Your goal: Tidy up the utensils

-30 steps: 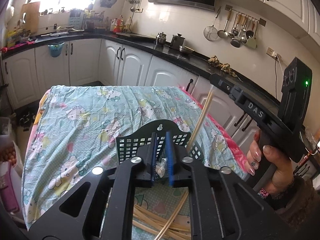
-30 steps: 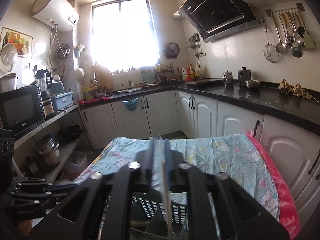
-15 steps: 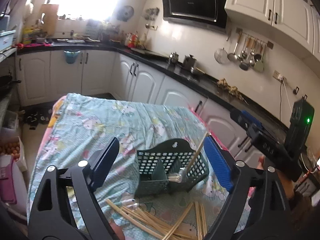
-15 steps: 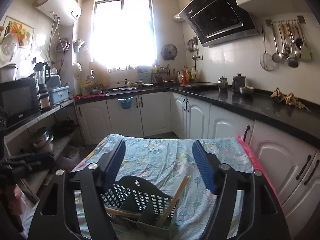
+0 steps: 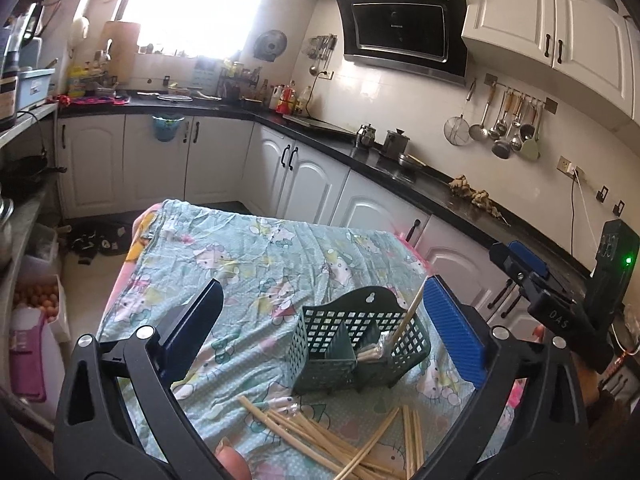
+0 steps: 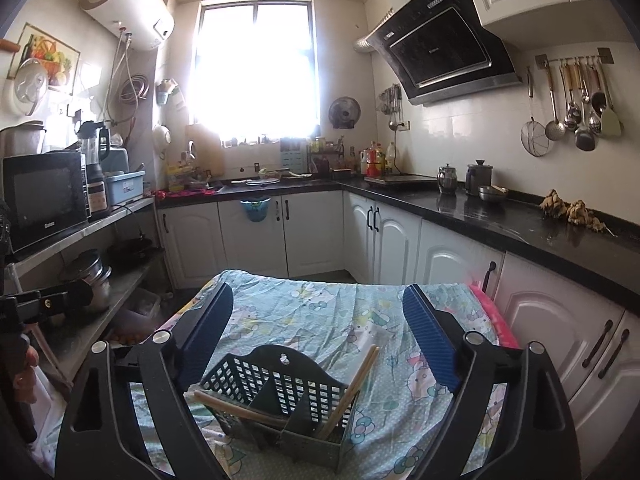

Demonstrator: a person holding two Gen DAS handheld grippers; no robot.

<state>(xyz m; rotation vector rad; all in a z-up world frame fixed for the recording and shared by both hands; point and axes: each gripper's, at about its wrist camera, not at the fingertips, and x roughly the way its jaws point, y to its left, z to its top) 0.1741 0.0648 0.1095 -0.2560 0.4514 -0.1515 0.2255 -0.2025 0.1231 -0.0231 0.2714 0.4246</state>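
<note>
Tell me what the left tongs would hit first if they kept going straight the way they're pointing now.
Most likely the green utensil basket on the cloth-covered table. It sits ahead between the opening, empty left tongs, slightly right of centre. Depth is unclear, so they might reach the cloth just before it instead.

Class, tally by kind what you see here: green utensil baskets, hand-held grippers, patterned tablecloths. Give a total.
Green utensil basket: 1
Grippers: 2, left gripper and right gripper, jaws opening, nothing gripped
Patterned tablecloth: 1
Total: 4
</note>
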